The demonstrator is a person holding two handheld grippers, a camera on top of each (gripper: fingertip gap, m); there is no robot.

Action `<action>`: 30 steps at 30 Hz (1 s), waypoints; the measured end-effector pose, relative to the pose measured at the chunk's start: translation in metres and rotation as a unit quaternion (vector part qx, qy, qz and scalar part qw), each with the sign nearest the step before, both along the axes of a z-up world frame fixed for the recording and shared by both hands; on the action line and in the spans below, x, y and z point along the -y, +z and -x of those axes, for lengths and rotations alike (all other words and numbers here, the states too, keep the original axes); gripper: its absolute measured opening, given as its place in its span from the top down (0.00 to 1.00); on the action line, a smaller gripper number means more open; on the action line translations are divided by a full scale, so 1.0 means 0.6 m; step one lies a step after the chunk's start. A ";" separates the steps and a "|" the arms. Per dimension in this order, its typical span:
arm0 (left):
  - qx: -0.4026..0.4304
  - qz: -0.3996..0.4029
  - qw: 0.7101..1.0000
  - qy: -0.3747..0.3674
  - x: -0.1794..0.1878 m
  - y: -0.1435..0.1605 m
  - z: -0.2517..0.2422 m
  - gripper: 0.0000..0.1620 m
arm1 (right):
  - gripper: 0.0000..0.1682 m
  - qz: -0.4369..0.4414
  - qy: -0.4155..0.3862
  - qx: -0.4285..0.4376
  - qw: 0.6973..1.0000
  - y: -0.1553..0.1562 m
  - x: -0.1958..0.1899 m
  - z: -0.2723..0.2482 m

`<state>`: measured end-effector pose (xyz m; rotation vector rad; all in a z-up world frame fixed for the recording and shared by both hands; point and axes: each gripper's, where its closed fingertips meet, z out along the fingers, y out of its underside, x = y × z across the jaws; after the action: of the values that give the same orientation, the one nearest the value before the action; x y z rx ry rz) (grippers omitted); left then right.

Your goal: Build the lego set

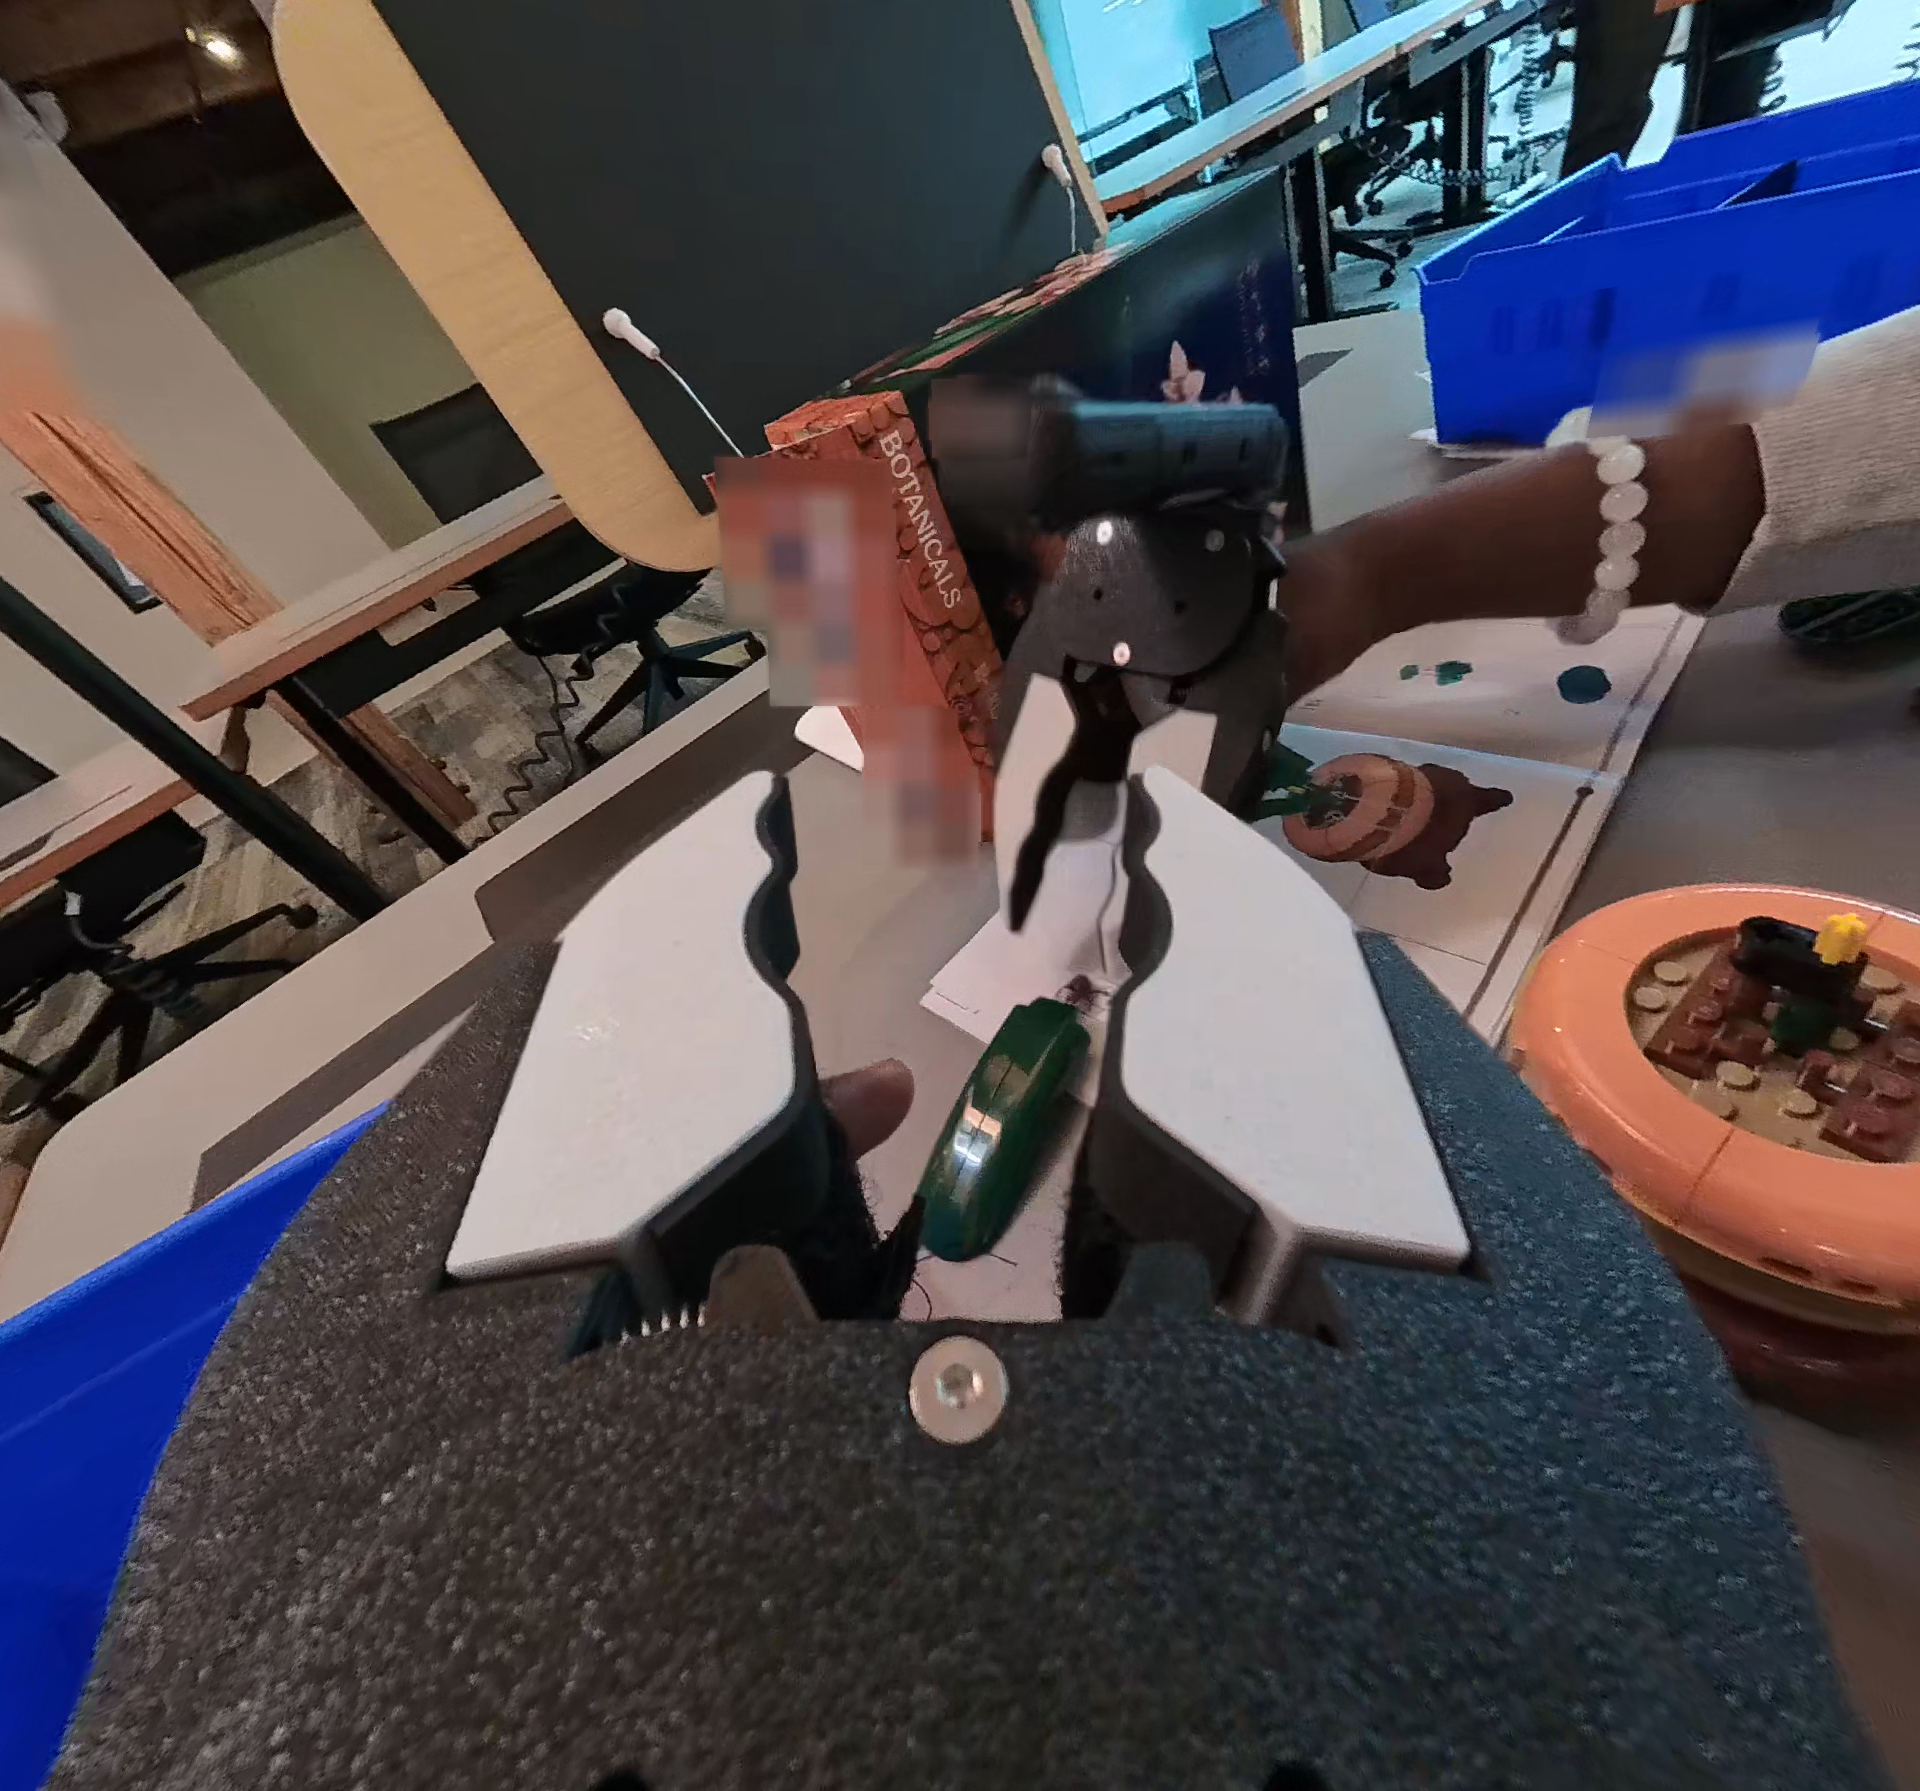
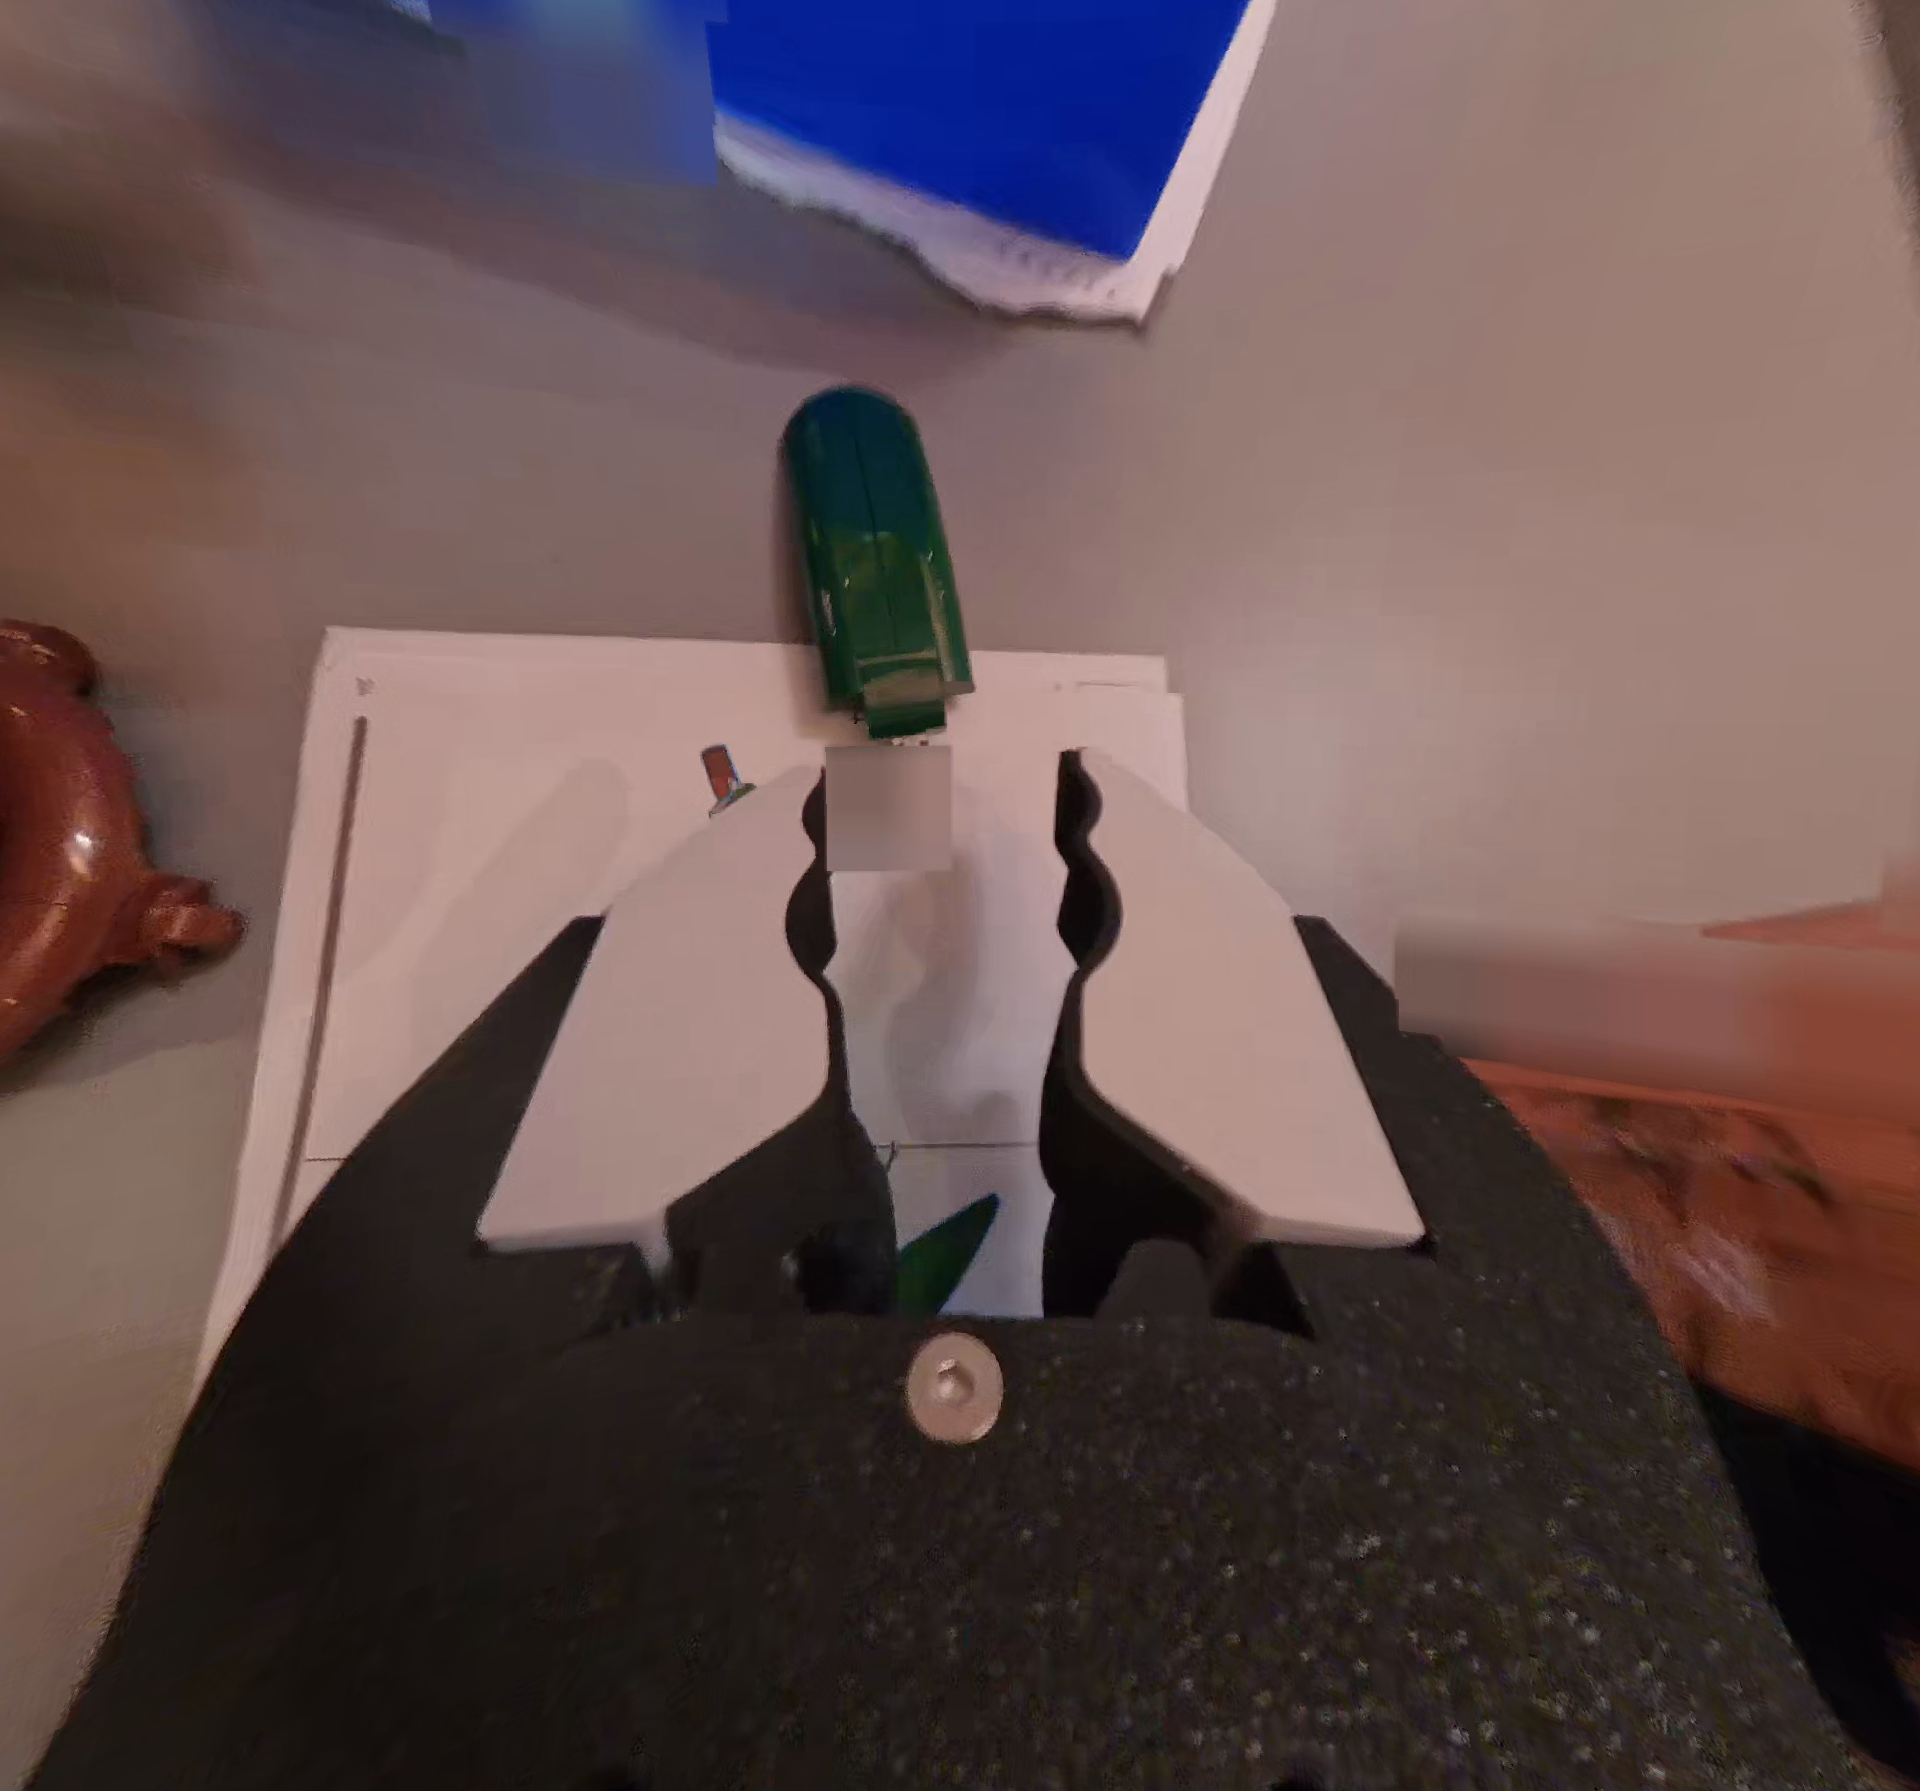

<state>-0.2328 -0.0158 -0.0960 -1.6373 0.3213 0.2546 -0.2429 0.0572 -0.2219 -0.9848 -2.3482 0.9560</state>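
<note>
A dark green leaf-shaped lego piece (image 1: 1003, 1128) lies on the grey table, one end resting on a white paper sheet (image 1: 977, 983). My left gripper (image 1: 961, 806) is open and empty; the piece shows between its fingers, lower down. A person's fingertip (image 1: 862, 1097) sits beside the piece. My right gripper (image 1: 1101, 796) is open, pointing down at the sheet from the far side. In the right wrist view the right gripper (image 2: 940, 785) is open and empty, just short of the leaf piece (image 2: 878, 557). A peach lego pot (image 1: 1766, 1045) with brown plates stands at the right.
The lego box (image 1: 904, 578) stands behind the sheet. An open instruction booklet (image 1: 1455, 806) lies by the pot. Blue bins stand at back right (image 1: 1662, 287) and near left (image 1: 104, 1378). A brown lego part (image 2: 62, 837) lies left of the white sheet (image 2: 499, 910). The left gripper's tips are roughly 15 cm from the right gripper's. The peach lego pot (image 1: 1766, 1045) is about 12 cm from my left fingertips.
</note>
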 end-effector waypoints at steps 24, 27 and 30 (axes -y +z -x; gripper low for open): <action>0.041 0.129 0.952 -0.273 0.002 -0.005 -0.315 0.56 | 0.70 -0.093 -0.337 0.112 0.930 -0.044 -0.090 -0.589; 0.035 0.135 0.944 -0.300 0.001 -0.017 -0.347 0.56 | 0.72 -0.045 -0.344 0.087 0.934 -0.049 -0.087 -0.567; 0.016 0.123 0.937 -0.327 0.004 -0.013 -0.364 0.57 | 0.80 0.030 -0.365 0.104 0.925 -0.055 -0.079 -0.551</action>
<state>-0.0142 -0.0182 -0.1039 -1.6800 0.8761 -0.3303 0.0879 0.1045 -0.2547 -1.8734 -1.8322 0.6363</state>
